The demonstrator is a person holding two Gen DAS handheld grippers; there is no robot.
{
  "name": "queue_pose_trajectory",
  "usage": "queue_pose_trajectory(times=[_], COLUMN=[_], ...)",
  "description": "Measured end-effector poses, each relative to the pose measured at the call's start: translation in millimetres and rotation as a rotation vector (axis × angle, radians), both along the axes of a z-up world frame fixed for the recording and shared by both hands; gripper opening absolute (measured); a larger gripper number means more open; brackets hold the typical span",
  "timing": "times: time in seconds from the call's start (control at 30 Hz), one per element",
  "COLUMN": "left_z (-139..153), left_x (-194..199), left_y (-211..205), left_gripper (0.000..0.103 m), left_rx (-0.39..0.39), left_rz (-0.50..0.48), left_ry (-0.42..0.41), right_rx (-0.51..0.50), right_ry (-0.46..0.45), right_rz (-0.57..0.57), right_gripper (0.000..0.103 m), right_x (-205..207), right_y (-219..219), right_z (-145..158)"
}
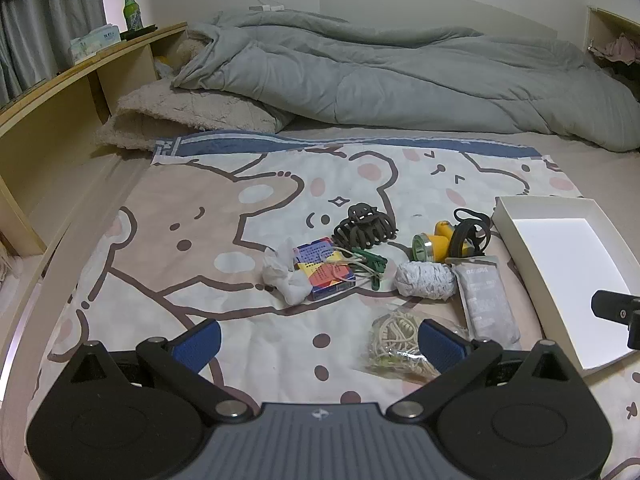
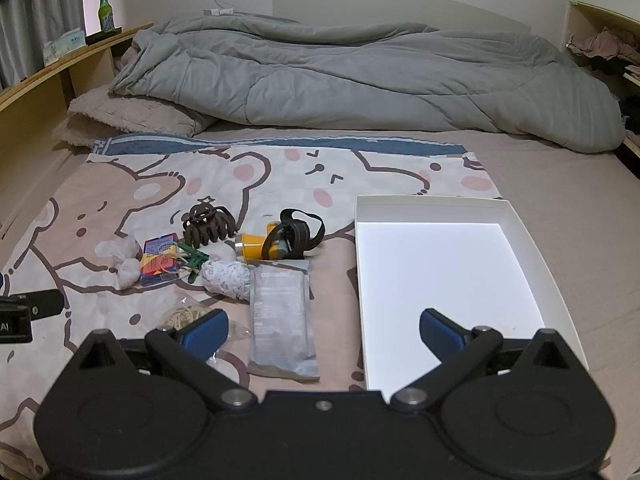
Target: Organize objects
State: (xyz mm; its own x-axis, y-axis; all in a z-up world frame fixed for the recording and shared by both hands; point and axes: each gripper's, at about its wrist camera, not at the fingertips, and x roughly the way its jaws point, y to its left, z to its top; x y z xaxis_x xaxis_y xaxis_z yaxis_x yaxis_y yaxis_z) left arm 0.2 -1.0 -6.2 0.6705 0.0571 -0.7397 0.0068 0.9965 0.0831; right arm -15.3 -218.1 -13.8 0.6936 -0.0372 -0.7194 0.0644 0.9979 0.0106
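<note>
Both grippers hover low over the bed, nothing in either. Left gripper (image 1: pixel 320 338): fingers (image 1: pixel 200 342) spread wide, empty; its right finger sits in front of the clear bag of rubber bands (image 1: pixel 400 342), can't tell if touching. Right gripper (image 2: pixel 324 330): fingers (image 2: pixel 438 332) wide apart, empty; the right one hangs over the near end of the white tray (image 2: pixel 532 248), the left one over the bag edge.

Clutter sits on the bear-print cloth (image 1: pixel 168 248), left of the tray. Left to right in the left wrist view:
- crumpled white tissue (image 1: pixel 286 274) touching a blue/yellow card box (image 1: pixel 324 268)
- green clothespins (image 1: pixel 370 266) with loose rubber bands draped across box and pins
- dark brown claw hair clip (image 1: pixel 364 228) just behind the box
- white patterned wad (image 1: pixel 424 280), with the clothespins on its left
- yellow headlamp (image 1: pixel 438 244) with black strap (image 1: pixel 472 232), behind the wad
- grey foil pouch (image 1: pixel 486 302) lying flat between wad and tray, long side roughly parallel to the tray wall, near it but apart in the right wrist view

Tray interior shows nothing but white floor.

Background: grey duvet (image 1: pixel 380 76) bunched across the head of the bed, beige fleece blanket (image 1: pixel 180 112) beside it, wooden side shelf (image 1: pixel 80 80) carrying a green bottle (image 1: pixel 130 8) and a tissue box (image 1: pixel 94 40)
</note>
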Motion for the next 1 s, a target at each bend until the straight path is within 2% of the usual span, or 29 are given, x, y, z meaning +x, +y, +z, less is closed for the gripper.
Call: queue_pose_trajectory(times=[1.0], left_z=[1.6], left_x=[1.3], left_y=[-0.7], left_gripper=[0.103], left_rx=[0.0], left_rz=[-0.015], left_ry=[0.004], right_rx=[-0.003], right_ry=[0.002], right_rz=[0.0], right_gripper=[0.103], right_x=[0.6], right_y=[1.0], right_z=[-0.9])
